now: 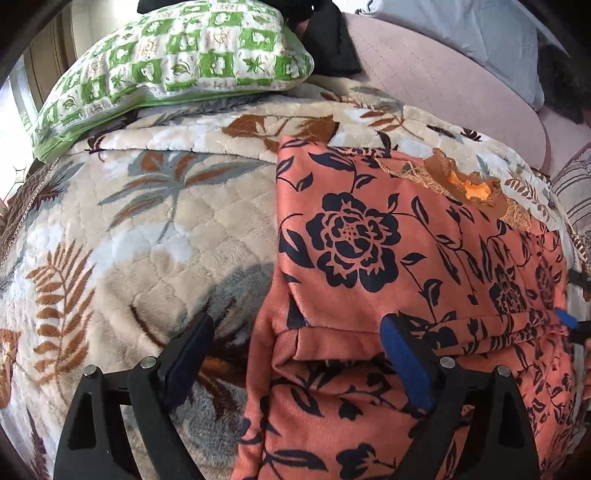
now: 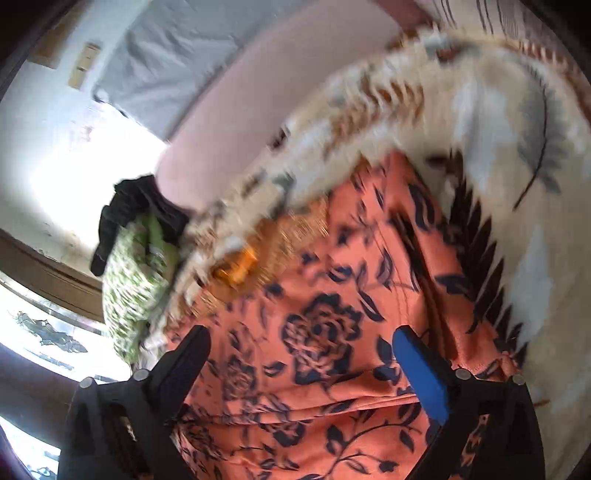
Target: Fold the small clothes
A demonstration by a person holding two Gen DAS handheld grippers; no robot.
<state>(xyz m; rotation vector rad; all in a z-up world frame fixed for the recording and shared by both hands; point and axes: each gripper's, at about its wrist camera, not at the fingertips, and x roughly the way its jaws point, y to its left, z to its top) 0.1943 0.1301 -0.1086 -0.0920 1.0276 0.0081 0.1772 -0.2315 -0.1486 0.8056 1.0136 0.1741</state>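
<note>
A small orange garment with a dark navy flower print lies partly folded on a cream leaf-patterned blanket. It has gold embroidered trim at its far edge. My left gripper is open, its jaws standing over the garment's near left edge and a folded hem. In the right wrist view, my right gripper is open just above the same garment; that view is blurred. The tip of the right gripper shows at the garment's right edge in the left wrist view.
A green and white checked pillow lies at the far left, with a black cloth beside it. A pink mattress and pale blue sheet lie behind. The blanket spreads right of the garment.
</note>
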